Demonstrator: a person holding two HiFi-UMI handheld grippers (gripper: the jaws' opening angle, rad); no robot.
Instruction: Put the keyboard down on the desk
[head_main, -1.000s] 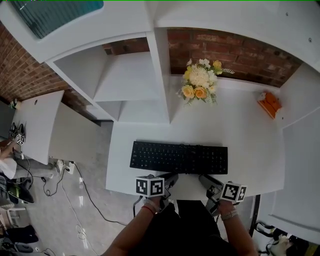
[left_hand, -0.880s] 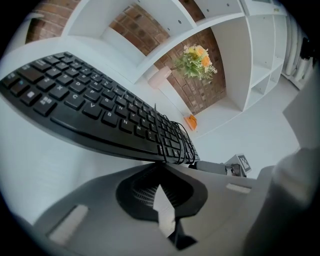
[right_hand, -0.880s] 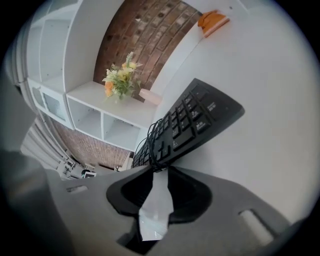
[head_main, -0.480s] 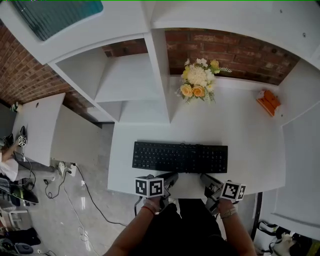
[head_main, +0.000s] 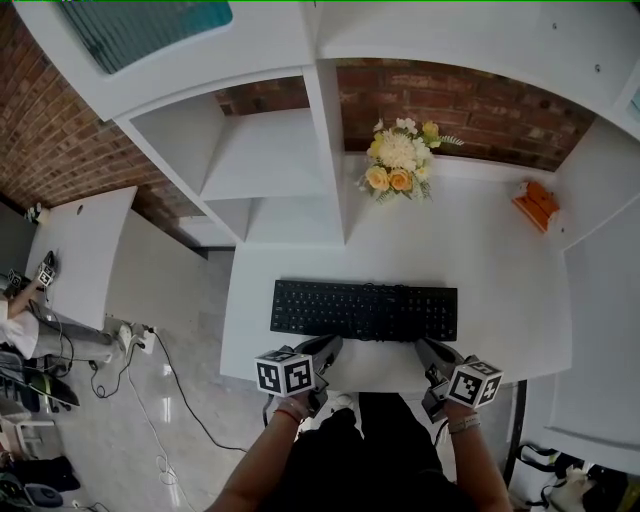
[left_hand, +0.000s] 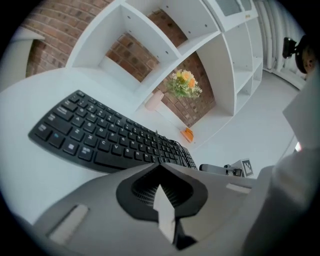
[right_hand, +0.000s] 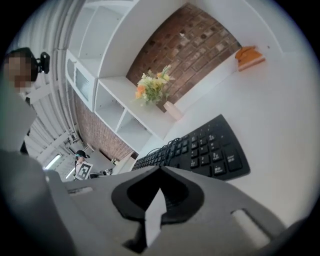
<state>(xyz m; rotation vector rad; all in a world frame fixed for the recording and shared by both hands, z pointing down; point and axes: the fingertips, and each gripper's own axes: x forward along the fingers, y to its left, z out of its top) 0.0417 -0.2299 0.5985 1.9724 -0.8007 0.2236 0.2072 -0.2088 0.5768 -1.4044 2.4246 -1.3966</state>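
A black keyboard (head_main: 364, 310) lies flat on the white desk (head_main: 470, 260), near its front edge. My left gripper (head_main: 328, 346) sits just in front of the keyboard's left half, shut with nothing in it. My right gripper (head_main: 431, 350) sits in front of the keyboard's right end, shut and empty too. In the left gripper view the keyboard (left_hand: 110, 137) stretches beyond the closed jaws of the left gripper (left_hand: 161, 164). The right gripper view shows the keyboard (right_hand: 200, 147) with its coiled cable lying past the right gripper (right_hand: 160, 167).
A vase of yellow and white flowers (head_main: 400, 160) stands at the back of the desk by the brick wall. An orange object (head_main: 538, 205) lies at the back right. White shelves (head_main: 260, 160) rise at the left. Cables (head_main: 130, 390) trail over the floor at the left.
Both grippers have drawn back slightly from the keyboard's front edge. The keyboard stays flat on the desk. The view has shifted a little.
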